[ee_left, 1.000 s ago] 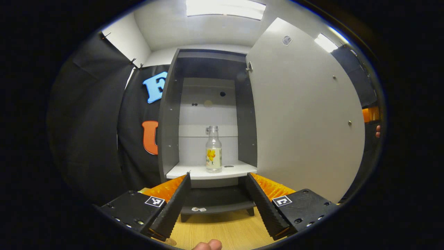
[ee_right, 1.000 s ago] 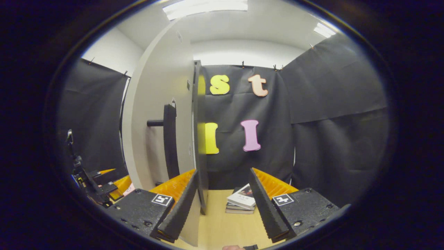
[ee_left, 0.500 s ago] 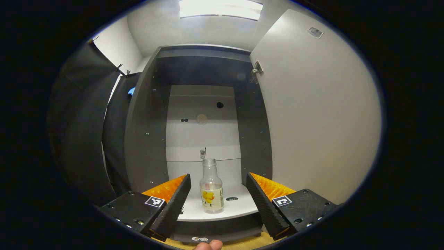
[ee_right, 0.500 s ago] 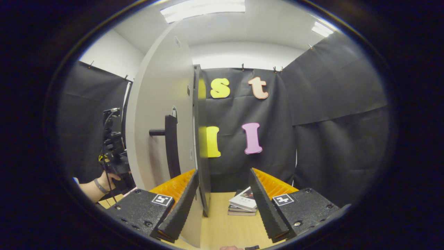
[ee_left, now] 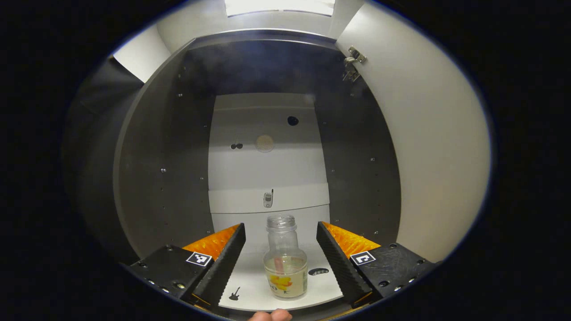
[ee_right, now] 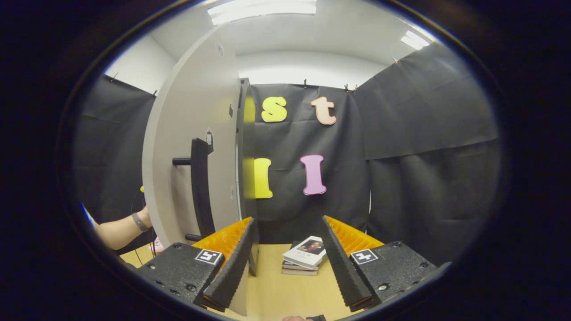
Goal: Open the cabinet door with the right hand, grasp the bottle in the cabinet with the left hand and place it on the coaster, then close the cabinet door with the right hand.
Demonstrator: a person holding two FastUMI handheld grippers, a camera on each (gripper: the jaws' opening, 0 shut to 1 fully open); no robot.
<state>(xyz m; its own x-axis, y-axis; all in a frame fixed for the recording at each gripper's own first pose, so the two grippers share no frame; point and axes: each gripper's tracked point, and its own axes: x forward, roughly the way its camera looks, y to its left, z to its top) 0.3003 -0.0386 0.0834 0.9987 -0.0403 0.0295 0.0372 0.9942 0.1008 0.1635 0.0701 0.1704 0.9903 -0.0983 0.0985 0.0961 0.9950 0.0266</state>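
Note:
In the left gripper view a clear bottle [ee_left: 285,261] with a yellow label stands upright on the white shelf [ee_left: 250,285] of the open dark cabinet [ee_left: 169,156]. My left gripper [ee_left: 281,258] is open inside the cabinet, one finger on each side of the bottle with gaps between them. The pale door [ee_left: 428,147] is swung wide open to the right. In the right gripper view my right gripper [ee_right: 287,254] stands open and empty beside the outer face of the door [ee_right: 187,147], whose black handle [ee_right: 198,187] is to its left.
A stack of books [ee_right: 304,257] lies on the wooden table [ee_right: 276,294] ahead of the right gripper. A person's forearm [ee_right: 122,227] reaches behind the door at the left. Black cloth walls close the booth. A dark spot [ee_left: 318,271] and a small sticker [ee_left: 233,294] mark the shelf.
My left gripper has moved forward into the cabinet, so the bottle now stands between its open fingers. The right gripper has shifted slightly, and the door looks a little further left in its view.

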